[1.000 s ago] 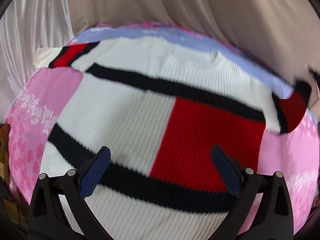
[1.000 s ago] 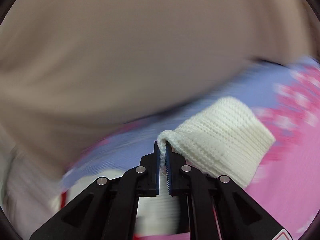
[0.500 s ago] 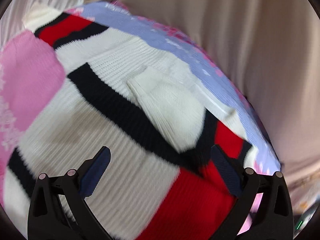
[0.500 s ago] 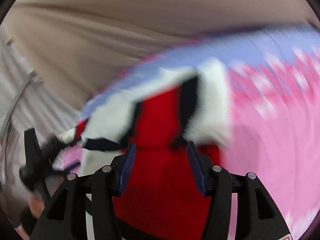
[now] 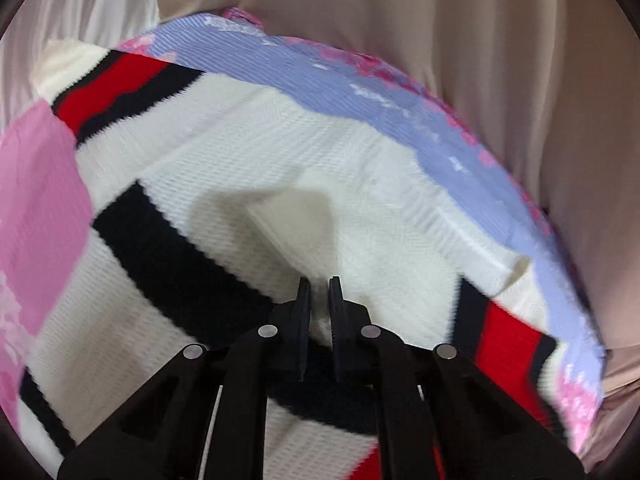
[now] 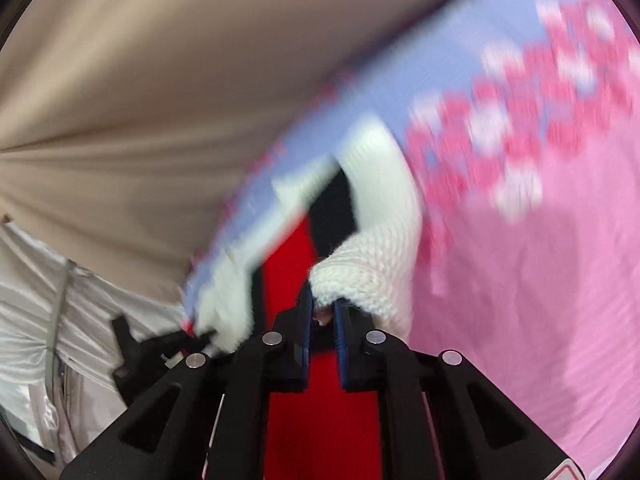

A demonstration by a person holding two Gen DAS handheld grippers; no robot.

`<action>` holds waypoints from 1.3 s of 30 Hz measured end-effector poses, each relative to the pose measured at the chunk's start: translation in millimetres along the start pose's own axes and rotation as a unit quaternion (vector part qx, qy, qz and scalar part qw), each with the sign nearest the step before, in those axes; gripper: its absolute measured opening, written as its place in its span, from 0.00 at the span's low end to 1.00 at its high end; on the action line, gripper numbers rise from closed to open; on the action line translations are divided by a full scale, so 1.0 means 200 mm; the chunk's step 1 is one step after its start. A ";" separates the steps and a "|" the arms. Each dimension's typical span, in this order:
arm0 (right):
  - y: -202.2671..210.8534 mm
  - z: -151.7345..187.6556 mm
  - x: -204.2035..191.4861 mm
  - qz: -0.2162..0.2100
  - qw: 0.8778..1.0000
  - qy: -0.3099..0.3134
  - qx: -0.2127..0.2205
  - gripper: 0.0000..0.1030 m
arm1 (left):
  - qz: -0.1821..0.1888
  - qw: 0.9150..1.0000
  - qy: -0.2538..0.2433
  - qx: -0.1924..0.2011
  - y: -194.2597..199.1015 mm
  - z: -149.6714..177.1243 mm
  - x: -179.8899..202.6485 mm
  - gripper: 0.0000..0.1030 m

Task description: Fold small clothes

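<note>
A small knit sweater (image 5: 248, 152), white with black stripes and red blocks, lies on a pink and lavender floral cloth (image 5: 360, 76). One white sleeve is folded across its chest. My left gripper (image 5: 319, 280) is shut on that folded white sleeve near the black stripe. In the right wrist view the sweater's red, black and white edge (image 6: 376, 220) is lifted off the cloth. My right gripper (image 6: 323, 300) is shut on its white knit edge. The left gripper's black body (image 6: 148, 356) shows at the lower left of that view.
The floral cloth (image 6: 540, 240) covers the work surface, pink toward the near side and lavender along the far edge. Beige drapes (image 5: 480, 40) hang behind, with shiny white fabric (image 6: 36, 320) at the left.
My left gripper went from wide open to shut on the folded white sleeve. My right gripper, open half a second ago, has shut on the sweater's white edge and lifted it.
</note>
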State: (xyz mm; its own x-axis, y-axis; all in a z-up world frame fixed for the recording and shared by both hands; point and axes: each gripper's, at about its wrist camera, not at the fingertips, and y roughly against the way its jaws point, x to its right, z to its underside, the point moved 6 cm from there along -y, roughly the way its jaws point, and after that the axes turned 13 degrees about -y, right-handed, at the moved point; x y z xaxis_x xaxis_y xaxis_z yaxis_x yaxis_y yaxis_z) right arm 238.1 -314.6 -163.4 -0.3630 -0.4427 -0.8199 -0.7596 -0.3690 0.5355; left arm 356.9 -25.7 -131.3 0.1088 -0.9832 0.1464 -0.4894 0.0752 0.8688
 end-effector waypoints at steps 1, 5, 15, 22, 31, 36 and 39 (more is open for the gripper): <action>0.02 -0.01 0.00 0.007 1.000 0.013 0.008 0.09 | -0.008 1.000 -0.003 -0.010 -0.03 0.02 -0.01 0.09; -0.13 0.06 0.23 0.098 0.994 0.022 -0.051 0.09 | -0.015 1.000 -0.020 -0.002 -0.04 0.06 -0.02 0.10; -0.14 0.07 0.02 0.185 0.973 0.137 -0.013 0.09 | -0.009 1.000 -0.021 -0.002 -0.02 0.09 -0.03 0.13; 0.00 0.28 -0.16 0.188 0.963 0.194 0.007 0.18 | 0.033 0.995 0.092 0.029 0.17 0.07 -0.52 0.64; 0.11 1.01 -0.15 0.209 0.943 0.222 -0.136 0.29 | -0.039 0.925 0.363 0.104 0.18 -0.19 -1.80 0.70; 0.10 1.29 -0.16 0.237 0.929 0.222 -0.179 0.31 | -0.070 0.929 0.351 0.091 0.01 -0.35 -2.01 0.67; 0.05 1.33 -0.21 0.247 0.925 0.224 -0.181 0.32 | -0.111 0.941 0.307 0.087 -0.05 -0.44 -2.03 0.40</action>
State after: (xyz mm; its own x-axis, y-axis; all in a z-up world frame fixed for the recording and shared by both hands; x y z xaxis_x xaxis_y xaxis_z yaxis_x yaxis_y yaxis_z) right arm 100.8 -82.1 -177.8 -0.2963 -0.8945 -0.3349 -0.3009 -0.2453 0.9216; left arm 393.8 387.0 -157.3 0.6786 -0.6864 0.2616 -0.5237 -0.2024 0.8275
